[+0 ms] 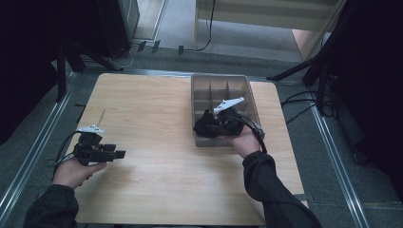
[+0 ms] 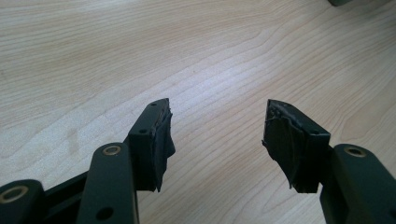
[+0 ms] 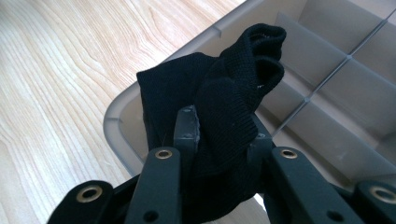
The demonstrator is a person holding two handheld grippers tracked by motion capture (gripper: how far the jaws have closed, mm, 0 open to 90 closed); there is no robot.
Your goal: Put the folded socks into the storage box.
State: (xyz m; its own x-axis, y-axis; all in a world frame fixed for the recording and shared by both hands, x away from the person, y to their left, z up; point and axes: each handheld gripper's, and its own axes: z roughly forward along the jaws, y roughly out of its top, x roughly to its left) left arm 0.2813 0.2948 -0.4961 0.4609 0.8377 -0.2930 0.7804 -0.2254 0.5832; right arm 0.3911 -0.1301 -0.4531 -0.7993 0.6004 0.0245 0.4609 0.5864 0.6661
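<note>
Right gripper view, sock (image 3: 219,107) perhaps overhanging organizer (image 3: 116,116) rim

Pale wooden table (image 1: 157,190), black stand legs (image 1: 304,71) and cables (image 1: 299,107) on grey floor (image 1: 332,156).

No readable text, no labels, no brands, no numbers, no signs on anything in view

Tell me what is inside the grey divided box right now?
The grey divided box shows bare compartments. The right gripper holds a black knitted cloth over its near corner; the compartment floor under the cloth is covered.
</note>
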